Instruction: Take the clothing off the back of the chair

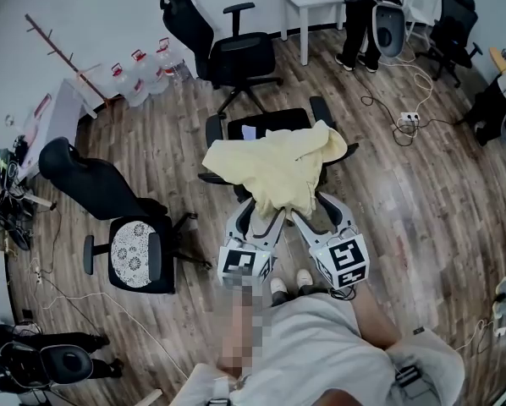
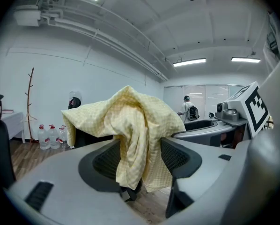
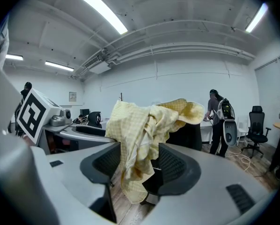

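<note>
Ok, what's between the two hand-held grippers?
Head view: the yellow garment hangs between the left hand-held gripper and right hand-held gripper, both open.

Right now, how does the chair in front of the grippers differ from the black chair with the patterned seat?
The near chair has a yellow checked garment draped over its back; the patterned-seat chair has a bare back. The near chair's seat is black; the other carries a white lacy cushion. Both are black office chairs.

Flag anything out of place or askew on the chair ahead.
The yellow garment is slung crookedly over the back of the black chair: it is bunched up, with one long fold trailing down the near side.
</note>
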The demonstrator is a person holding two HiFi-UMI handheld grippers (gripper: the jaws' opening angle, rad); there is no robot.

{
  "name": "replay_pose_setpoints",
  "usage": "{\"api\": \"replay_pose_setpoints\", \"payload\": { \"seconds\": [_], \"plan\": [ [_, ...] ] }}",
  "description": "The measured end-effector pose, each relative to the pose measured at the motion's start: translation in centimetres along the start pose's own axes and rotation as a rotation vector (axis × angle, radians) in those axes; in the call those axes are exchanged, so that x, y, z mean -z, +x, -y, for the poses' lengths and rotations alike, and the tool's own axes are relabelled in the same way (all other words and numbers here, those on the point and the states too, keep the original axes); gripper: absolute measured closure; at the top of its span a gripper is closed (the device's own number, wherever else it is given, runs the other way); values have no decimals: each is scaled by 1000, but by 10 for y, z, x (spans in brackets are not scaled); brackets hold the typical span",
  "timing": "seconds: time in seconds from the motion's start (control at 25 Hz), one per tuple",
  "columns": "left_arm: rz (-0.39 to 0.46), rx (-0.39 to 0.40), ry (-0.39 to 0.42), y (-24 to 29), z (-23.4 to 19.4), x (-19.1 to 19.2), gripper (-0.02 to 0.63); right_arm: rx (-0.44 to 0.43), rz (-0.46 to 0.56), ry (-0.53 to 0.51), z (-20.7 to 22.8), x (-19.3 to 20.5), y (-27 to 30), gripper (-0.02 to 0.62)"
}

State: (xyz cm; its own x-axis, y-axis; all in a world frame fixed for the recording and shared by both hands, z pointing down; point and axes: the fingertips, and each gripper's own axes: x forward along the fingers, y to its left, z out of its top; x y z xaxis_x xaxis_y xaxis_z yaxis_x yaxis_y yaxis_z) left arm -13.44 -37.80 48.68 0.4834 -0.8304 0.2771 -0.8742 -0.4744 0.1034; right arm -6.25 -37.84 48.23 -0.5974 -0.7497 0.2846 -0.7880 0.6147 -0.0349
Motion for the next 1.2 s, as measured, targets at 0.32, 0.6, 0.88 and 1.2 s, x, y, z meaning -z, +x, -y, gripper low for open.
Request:
{"api": "replay_pose_setpoints", "payload": {
  "seconds": [0.32,0.6,0.88,1.2],
  "plan": [
    [6,7,-5,13,-1,1,337,-8,-2,10,5,4,14,341],
    [13,18,4,19,1,-1,369,-22,21,8,3,2,20,413],
    [22,28,5,16,6,-5,417,-45,37,22,-5,-2,20,468],
    [55,32,26,7,12,-13,464,-49,60,21,-13,-12,13,506]
  ]
}}
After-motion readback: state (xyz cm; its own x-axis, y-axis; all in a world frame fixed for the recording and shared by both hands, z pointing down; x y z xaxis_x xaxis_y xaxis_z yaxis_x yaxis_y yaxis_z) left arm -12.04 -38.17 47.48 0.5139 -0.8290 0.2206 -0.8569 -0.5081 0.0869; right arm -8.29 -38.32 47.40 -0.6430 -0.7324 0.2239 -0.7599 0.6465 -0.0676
